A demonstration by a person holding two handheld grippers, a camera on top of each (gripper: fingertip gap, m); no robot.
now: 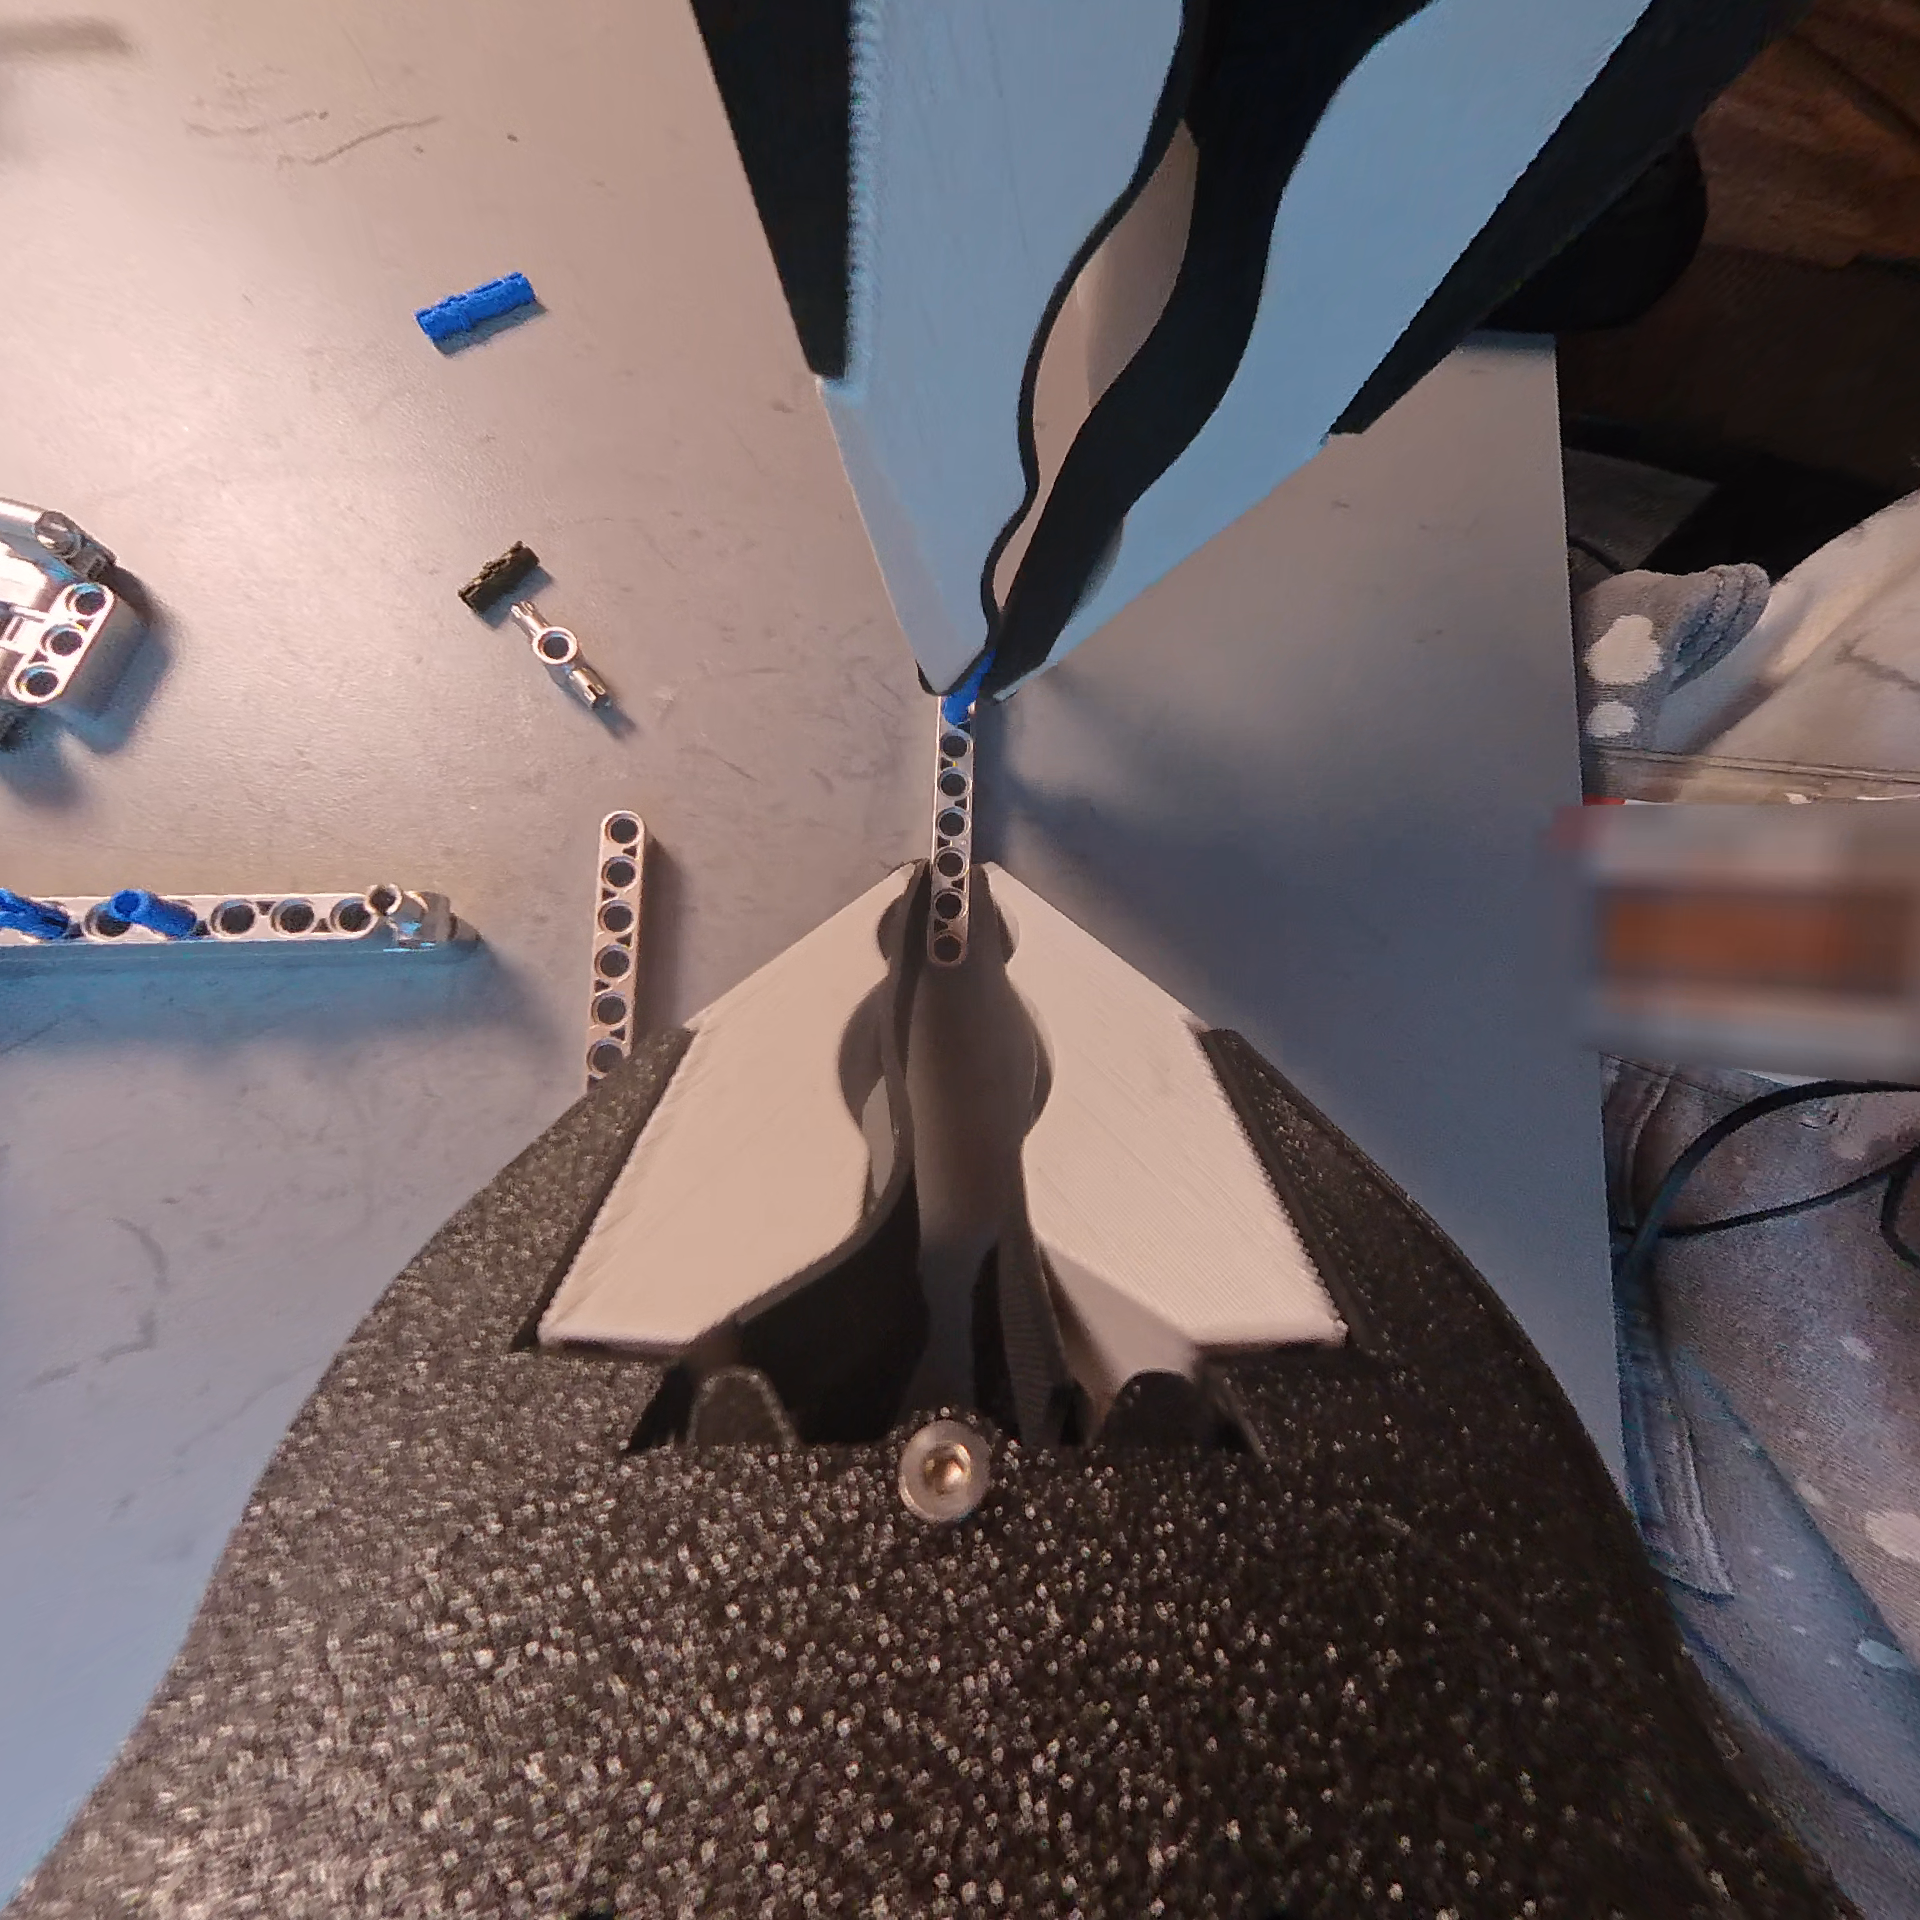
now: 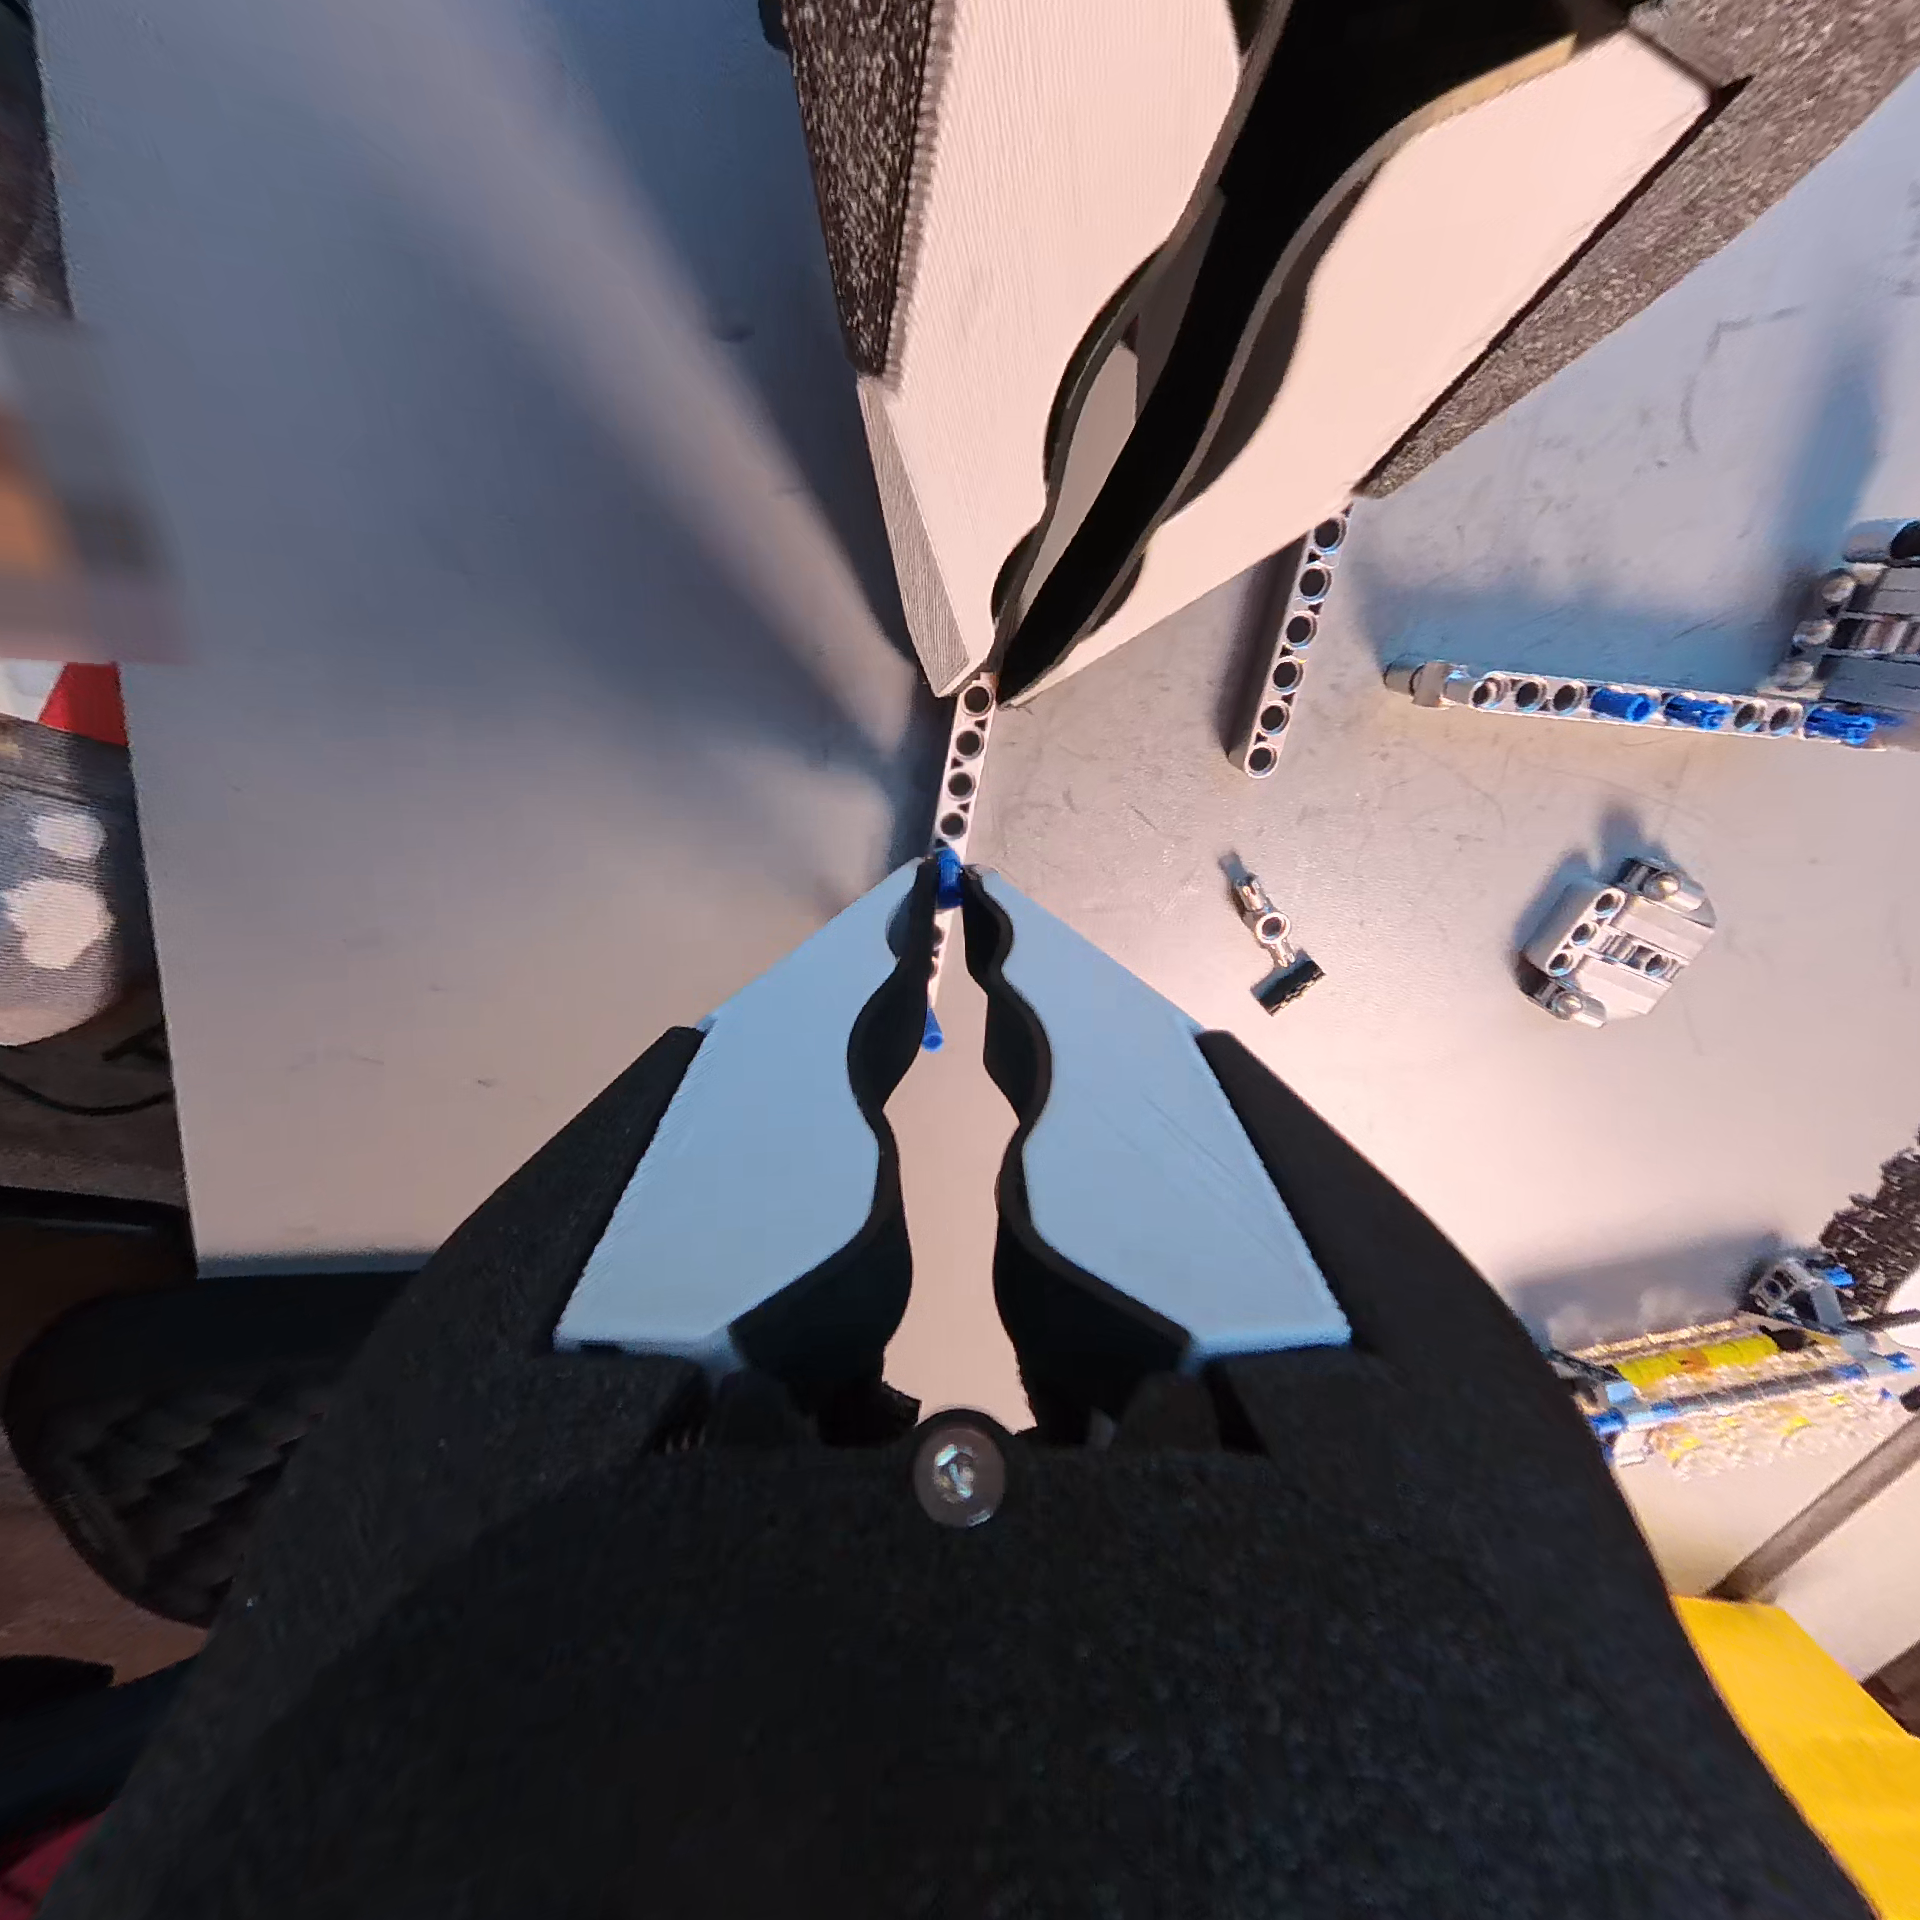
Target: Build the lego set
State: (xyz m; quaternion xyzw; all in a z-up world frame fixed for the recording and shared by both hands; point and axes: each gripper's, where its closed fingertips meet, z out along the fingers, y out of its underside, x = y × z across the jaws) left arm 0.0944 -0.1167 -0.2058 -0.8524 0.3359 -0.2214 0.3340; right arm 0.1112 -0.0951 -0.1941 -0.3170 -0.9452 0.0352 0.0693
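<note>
Grey holed beam pinched at near end by left gripper; long axis runs 6-to-12 o'clock, straight out from jaws, above desk.

Far end of beam met by right gripper, jaws pressed on small blue pin seated at beam tip. Both grippers equally close, tip to tip along beam.

Right wrist view: right gripper pinching blue pin; beam leads to 12 o'clock into left gripper.

Shown only in left wrist view: loose blue pin at 10 o'clock. Shown only in right wrist view: grey block at 3 o'clock, yellow-and-grey assembly at 4 o'clock.
</note>
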